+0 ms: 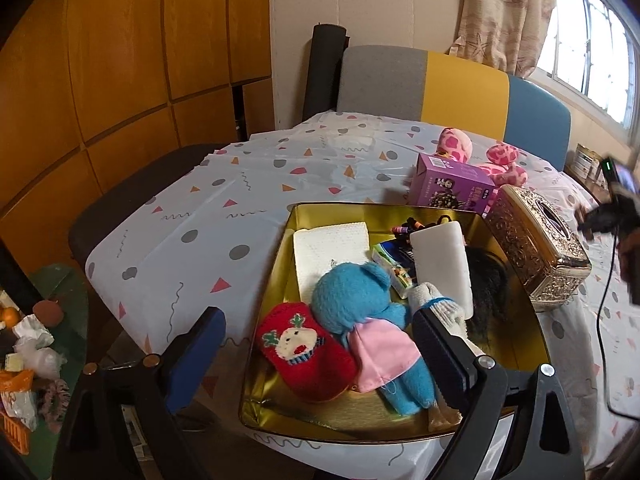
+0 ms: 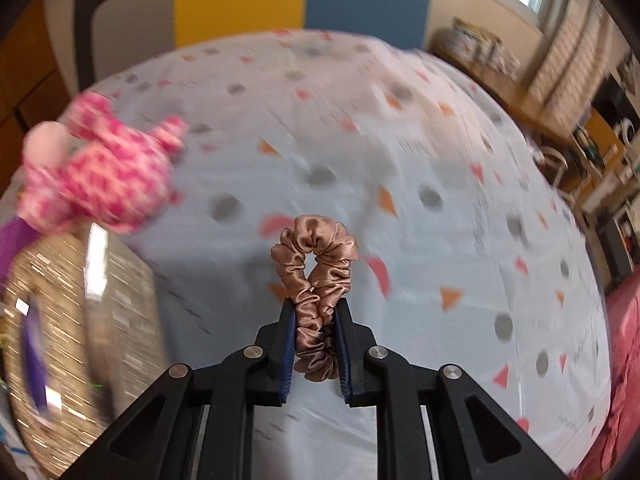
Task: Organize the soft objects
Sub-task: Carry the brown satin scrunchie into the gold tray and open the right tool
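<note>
Clamping a bronze scrunchie [image 2: 316, 264] at frame centre, our right gripper [image 2: 315, 312] hangs over the patterned tablecloth [image 2: 440, 240]. Our left gripper [image 1: 316, 328] stands apart above the gold tray [image 1: 516, 344] holding a blue plush bear [image 1: 356, 300], red knit pouch [image 1: 308, 356] and white sponge [image 1: 440, 268]. The purple box [image 1: 452, 180] behind has unreadable print.

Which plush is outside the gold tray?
The pink spotted plush, lying on the tablecloth behind the purple box. The blue bear lies inside the gold tray.

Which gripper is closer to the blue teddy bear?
Left. The left gripper hangs open right over the blue teddy bear; the right gripper, clamping a scrunchie, is away over bare tablecloth.
</note>
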Demonstrator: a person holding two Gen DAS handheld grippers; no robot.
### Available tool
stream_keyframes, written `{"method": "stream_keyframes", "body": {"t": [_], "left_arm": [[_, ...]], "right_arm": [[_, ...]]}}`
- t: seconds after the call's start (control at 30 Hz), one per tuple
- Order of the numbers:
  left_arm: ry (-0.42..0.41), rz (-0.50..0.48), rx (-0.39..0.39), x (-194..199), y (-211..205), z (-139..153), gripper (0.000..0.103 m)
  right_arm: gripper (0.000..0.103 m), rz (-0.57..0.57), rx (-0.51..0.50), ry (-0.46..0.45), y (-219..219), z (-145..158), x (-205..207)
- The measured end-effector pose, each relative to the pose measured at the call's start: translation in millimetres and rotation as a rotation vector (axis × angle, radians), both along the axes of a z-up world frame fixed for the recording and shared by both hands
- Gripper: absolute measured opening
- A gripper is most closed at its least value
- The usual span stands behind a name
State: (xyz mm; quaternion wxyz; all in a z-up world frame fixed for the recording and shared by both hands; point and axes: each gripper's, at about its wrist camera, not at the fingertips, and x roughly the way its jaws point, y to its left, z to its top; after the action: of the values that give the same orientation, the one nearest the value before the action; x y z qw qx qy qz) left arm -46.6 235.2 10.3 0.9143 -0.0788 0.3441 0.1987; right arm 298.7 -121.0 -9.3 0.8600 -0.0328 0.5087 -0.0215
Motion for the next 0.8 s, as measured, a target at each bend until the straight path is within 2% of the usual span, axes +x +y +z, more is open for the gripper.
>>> {"method": "stream_keyframes", "body": {"t": [0.2,0.4,0.63,0.8], "left_arm": [[0.009,0.008,-0.004,-2,2,-2,0.095],[0.013,0.010,-0.004,-4,3,-3,0.095],[0.019,0.020,-0.013,-7,6,-7,0.095],[0.026,0.029,-0.027,-8,10,-11,0.095]], "right_arm": [[0.016,0.142,0.014,-0.094,70,43,6],[0.016,0.324,0.070,-0.141,147,63,-9],[0.016,0.567,0.114,-0.138,224,61,-60],[0.016,0.694,0.170,-0.103,258,51,-105]]}}
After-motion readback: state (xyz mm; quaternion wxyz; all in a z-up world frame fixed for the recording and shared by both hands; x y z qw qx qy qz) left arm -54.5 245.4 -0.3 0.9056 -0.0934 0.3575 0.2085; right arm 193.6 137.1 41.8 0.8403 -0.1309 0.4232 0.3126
